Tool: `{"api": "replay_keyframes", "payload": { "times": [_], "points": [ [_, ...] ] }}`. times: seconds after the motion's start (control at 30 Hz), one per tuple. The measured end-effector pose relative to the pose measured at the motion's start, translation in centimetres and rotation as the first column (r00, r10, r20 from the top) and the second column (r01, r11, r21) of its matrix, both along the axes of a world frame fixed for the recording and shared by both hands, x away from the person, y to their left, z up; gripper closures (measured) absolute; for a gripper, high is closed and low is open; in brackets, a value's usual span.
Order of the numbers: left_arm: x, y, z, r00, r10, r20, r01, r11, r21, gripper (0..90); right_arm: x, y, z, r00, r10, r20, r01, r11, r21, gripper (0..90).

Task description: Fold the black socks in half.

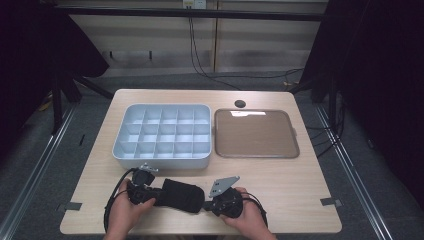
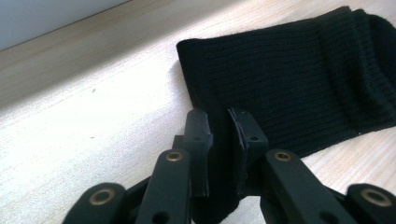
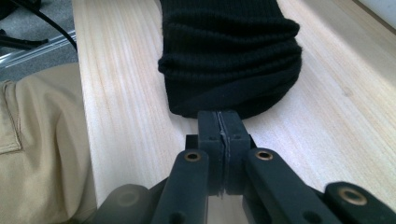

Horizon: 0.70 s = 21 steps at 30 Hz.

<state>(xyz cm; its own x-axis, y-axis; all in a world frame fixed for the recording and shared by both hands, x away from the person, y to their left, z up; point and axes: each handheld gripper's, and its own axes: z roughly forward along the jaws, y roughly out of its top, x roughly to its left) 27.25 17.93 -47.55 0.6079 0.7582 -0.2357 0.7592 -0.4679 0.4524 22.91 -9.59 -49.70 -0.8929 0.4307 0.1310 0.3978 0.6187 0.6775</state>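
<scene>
— So, where's the sock (image 1: 182,195)?
— Lower middle, flat on the desk (image 1: 280,180). Your right tool (image 3: 219,122) pinches its rolled end; your left tool (image 2: 225,125) grips an edge thinly. Pull unevenly and that edge could slip.

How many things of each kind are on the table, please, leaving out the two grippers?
Black socks: 1
Grey divided organiser boxes: 1
Brown trays: 1
Total: 3
</scene>
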Motion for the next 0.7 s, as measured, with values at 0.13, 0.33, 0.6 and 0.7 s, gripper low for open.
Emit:
{"api": "replay_keyframes", "payload": {
  "times": [0.13,0.33,0.6,0.7],
  "points": [
    [0.1,0.1,0.0,0.9998,0.015,-0.010,-0.015,0.9998,-0.015,78.7,0.0,0.0,0.0,1.0000,0.000,0.001,0.000,1.000,0.000,89.1],
    [0.0,0.1,0.2,0.9999,0.014,-0.004,-0.014,0.9998,-0.013,78.8,0.0,0.0,0.0,1.0000,0.002,0.001,-0.002,1.000,0.001,89.1],
    [-0.1,0.1,1.1,0.9999,0.013,0.005,-0.013,0.9998,-0.015,78.4,0.0,0.0,0.0,1.0000,0.001,-0.001,-0.001,1.000,0.000,89.1],
    [-0.2,0.0,1.4,0.9999,0.008,0.009,-0.008,0.9998,-0.017,78.1,0.0,0.0,0.0,1.0000,0.001,-0.001,-0.001,1.000,0.003,89.1]
  ]
}}
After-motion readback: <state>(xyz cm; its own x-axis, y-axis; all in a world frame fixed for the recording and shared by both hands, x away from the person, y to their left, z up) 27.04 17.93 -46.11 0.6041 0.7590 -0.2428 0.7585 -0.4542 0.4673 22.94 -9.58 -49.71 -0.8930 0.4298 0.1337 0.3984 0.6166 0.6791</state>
